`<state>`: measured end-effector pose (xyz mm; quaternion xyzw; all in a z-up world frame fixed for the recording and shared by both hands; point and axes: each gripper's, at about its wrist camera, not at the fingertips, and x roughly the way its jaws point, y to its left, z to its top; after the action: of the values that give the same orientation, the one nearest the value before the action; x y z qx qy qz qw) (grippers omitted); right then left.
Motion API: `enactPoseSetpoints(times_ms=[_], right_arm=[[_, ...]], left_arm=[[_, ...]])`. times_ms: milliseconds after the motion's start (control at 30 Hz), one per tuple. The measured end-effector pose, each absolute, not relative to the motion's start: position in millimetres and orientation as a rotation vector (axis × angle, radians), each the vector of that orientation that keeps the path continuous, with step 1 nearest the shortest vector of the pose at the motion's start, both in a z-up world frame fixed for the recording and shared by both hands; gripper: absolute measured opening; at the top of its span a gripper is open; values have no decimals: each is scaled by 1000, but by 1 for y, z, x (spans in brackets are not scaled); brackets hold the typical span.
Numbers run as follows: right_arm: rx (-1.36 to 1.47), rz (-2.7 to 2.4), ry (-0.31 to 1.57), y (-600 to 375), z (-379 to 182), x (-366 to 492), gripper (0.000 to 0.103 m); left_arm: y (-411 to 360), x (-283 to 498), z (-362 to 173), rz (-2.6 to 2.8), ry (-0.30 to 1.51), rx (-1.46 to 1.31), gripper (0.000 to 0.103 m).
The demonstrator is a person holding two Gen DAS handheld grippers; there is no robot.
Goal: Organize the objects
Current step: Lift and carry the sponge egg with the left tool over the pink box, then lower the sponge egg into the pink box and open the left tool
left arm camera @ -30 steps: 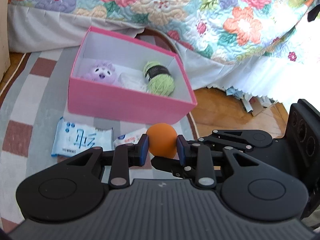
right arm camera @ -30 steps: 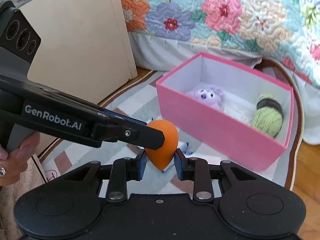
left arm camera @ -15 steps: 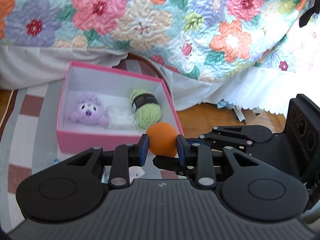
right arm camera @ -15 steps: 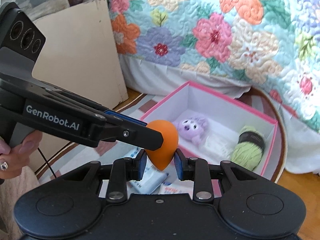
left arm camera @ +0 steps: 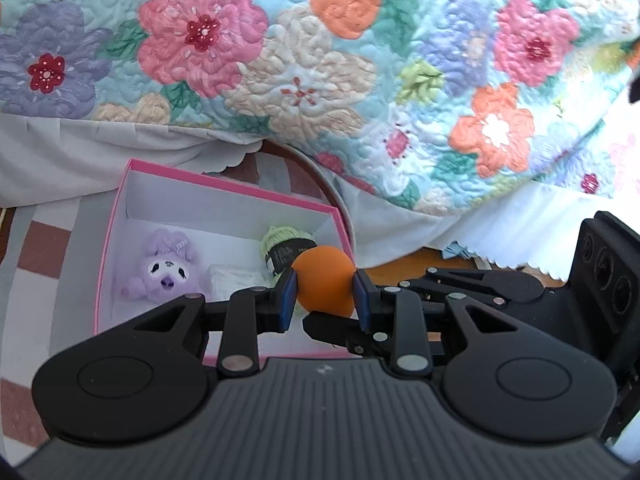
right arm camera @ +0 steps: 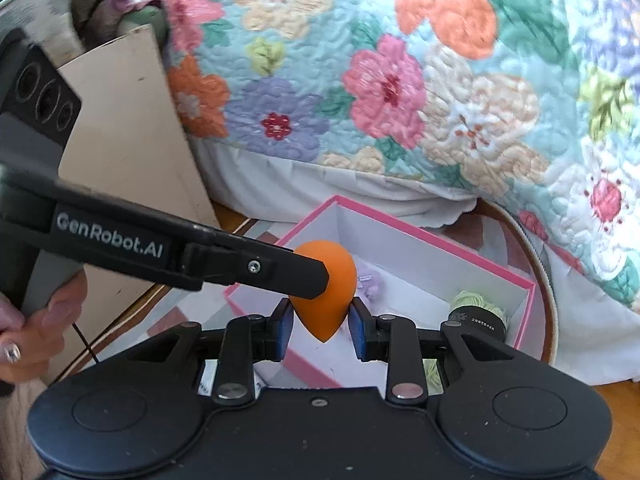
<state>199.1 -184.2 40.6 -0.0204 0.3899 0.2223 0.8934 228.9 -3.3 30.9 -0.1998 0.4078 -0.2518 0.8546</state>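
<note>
- Two hand-held grippers clamp one orange teardrop-shaped sponge (right arm camera: 325, 286) above a pink box (right arm camera: 420, 236) on a checked rug (left arm camera: 36, 248).
- The left hand-held gripper (left arm camera: 323, 295) pinches the sponge's rounded end between its blue pads; the right hand-held gripper (right arm camera: 320, 330) grips the tapered lower end, point downward.
- Inside the white-lined box lie a purple plush toy (left arm camera: 164, 268), a small white packet (left arm camera: 236, 280) and a green yarn ball (right arm camera: 478, 310) with a dark label.
- A floral quilt (left arm camera: 320, 60) hangs over the bed behind the box; a beige board (right arm camera: 132, 128) leans at left.
- A person's hand (right arm camera: 36, 320) holds the left tool's handle in the right-wrist view.
</note>
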Motion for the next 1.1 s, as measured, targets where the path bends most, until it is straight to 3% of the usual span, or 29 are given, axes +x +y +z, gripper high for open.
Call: enactPoseSetpoints(times_ms=[567,1100], right_arm=[[95,395,911,-214,-19,271,35],[-29,374,995,-209,-64,313,37]], left_arm=[[-19,300,-39,-502,945,-509,28],[-33,338,-88,-454,1019,-525,28]])
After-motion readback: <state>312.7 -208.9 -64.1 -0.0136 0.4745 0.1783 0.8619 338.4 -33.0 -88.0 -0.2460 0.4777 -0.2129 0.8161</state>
